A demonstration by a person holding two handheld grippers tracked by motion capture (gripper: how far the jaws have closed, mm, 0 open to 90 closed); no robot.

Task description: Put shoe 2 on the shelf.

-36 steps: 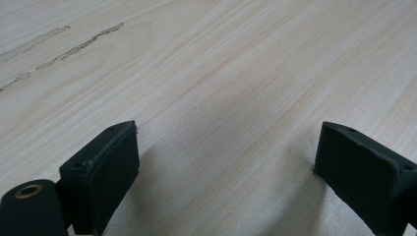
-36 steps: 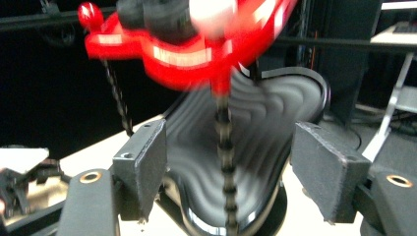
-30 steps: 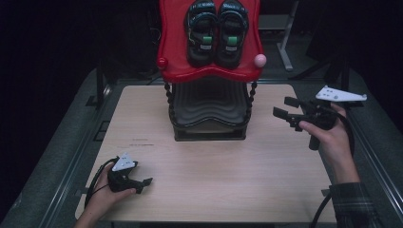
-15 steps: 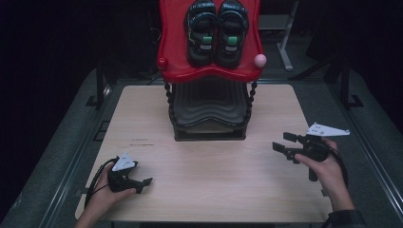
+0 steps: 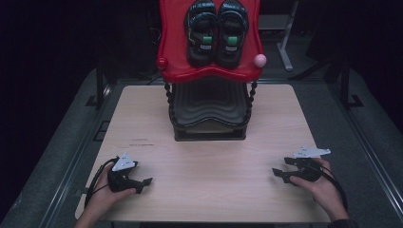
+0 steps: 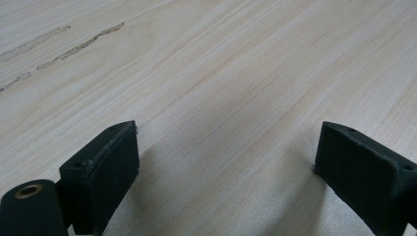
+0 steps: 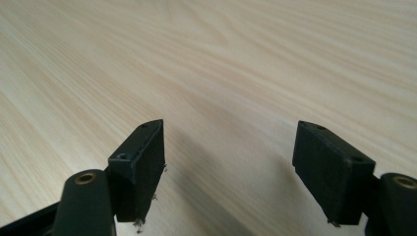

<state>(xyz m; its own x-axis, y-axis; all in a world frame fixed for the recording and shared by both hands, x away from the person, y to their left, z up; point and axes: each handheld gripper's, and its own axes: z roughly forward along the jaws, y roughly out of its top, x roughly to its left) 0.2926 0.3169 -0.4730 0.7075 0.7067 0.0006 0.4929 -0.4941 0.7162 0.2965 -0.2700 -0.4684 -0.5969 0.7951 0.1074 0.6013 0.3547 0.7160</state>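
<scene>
The right gripper (image 5: 285, 172) has come down from 2 o'clock to 4 o'clock on the counter (image 5: 209, 161), fingers spread and empty like the left gripper (image 5: 138, 183); probably a rest pose

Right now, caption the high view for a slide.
Both grippers, left and right, rest open on the table before a red rack holding sandals.

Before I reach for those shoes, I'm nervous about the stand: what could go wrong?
The black shoes sit high on the red top shelf, so a pull might tip the rack or drop a shoe. Both tongs, left and right, rest open near the table's front edge, making a long reach that could bump the pink knob.
</scene>
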